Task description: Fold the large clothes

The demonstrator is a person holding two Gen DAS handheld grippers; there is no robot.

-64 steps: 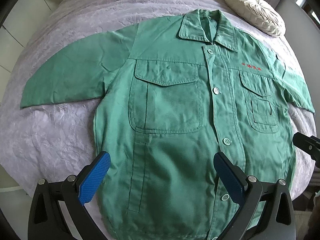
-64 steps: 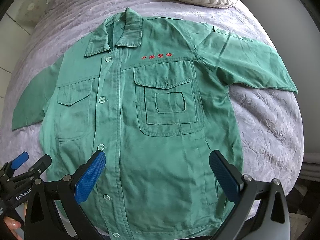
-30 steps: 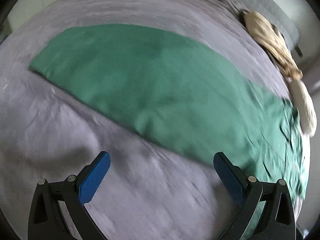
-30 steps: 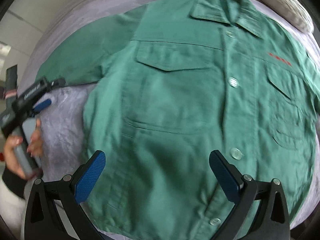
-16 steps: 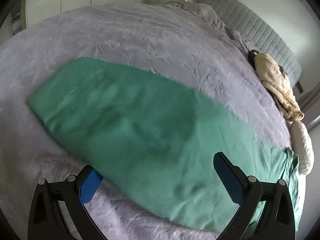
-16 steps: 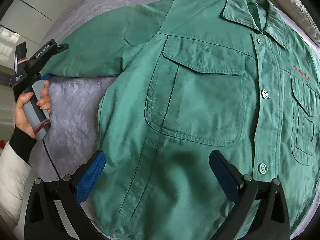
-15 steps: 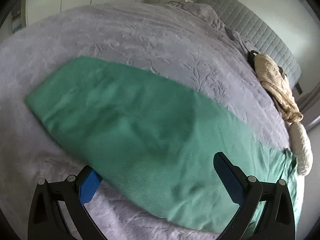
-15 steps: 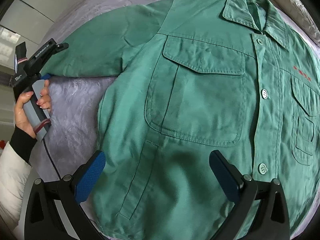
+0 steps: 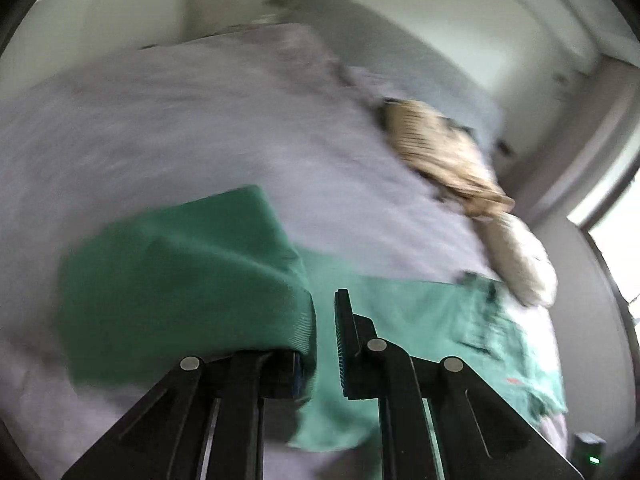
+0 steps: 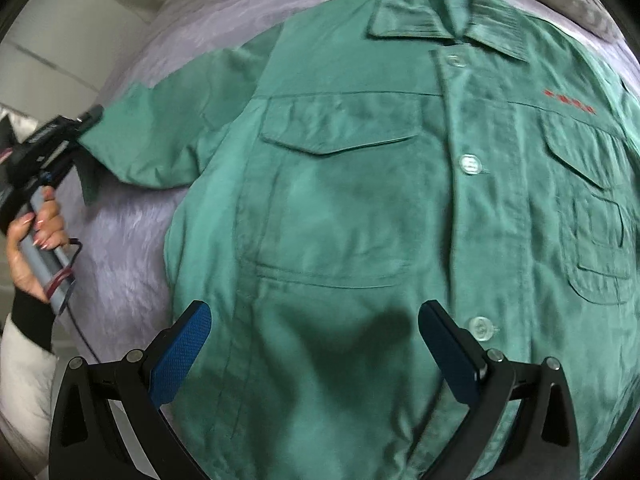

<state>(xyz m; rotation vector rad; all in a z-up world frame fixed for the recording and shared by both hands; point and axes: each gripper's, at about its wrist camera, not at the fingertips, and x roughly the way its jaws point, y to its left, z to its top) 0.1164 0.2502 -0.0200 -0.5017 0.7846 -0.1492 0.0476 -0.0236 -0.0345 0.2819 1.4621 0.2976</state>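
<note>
A green button-up jacket (image 10: 360, 208) lies face up on the grey bedspread (image 10: 120, 248). My left gripper (image 9: 324, 332) is shut on the cuff end of the jacket's left sleeve (image 9: 180, 280), which drapes over the left finger and is lifted off the bed. In the right wrist view the left gripper (image 10: 86, 118) shows at the far left, pinching that sleeve (image 10: 160, 132). My right gripper (image 10: 316, 352) is open and empty, hovering above the jacket's lower front near the button placket.
A beige garment (image 9: 440, 160) and a white ruffled pillow (image 9: 520, 260) lie at the head of the bed. The bed's padded headboard (image 9: 400, 52) stands behind them. The bed edge runs along the left in the right wrist view.
My left gripper has closed on the sleeve end and lifted it. My right gripper has moved nearer to the jacket front and stays open.
</note>
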